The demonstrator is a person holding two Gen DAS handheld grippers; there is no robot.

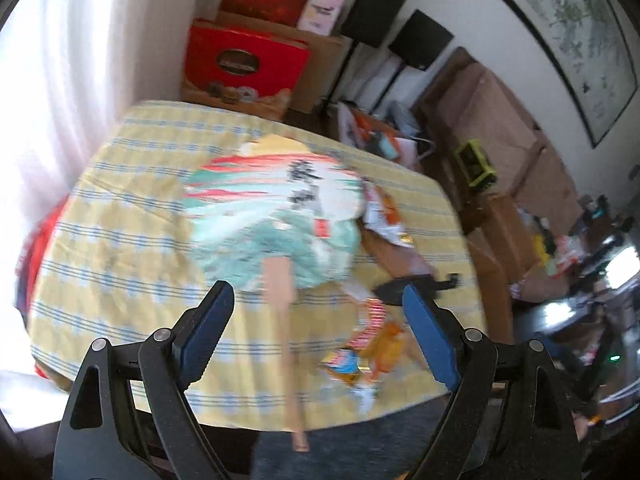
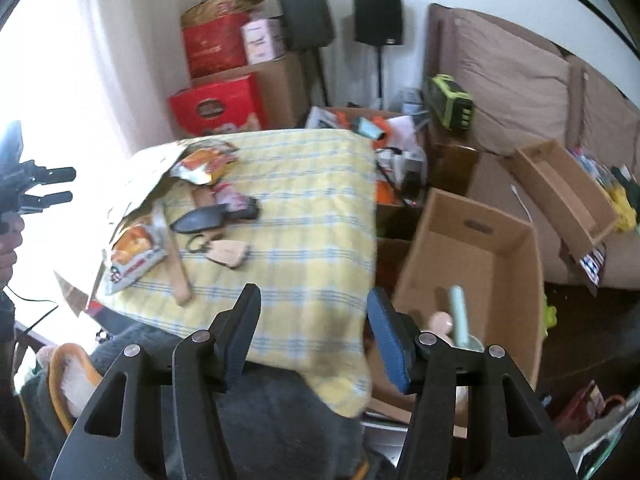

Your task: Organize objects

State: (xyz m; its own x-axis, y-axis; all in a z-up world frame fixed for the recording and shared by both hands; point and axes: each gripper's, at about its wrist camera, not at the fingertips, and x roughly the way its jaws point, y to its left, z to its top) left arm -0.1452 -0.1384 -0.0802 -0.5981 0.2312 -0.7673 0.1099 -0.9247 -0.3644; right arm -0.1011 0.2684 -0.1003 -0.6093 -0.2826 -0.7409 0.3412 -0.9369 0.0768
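Observation:
A table under a yellow checked cloth holds a round painted paper fan with a wooden handle that reaches over the near edge. Snack packets and a black case lie to the right of the fan. My left gripper hovers open over the handle with nothing between its fingers. In the right wrist view the black case, a keyring with a beige tag and snack packets lie on the cloth. My right gripper is open and empty above the table's near corner. The left gripper shows at the far left.
An open cardboard box stands on the floor right of the table, with a pale green tube in it. Red gift boxes, two speakers on stands, a sofa and more open boxes crowd the floor behind.

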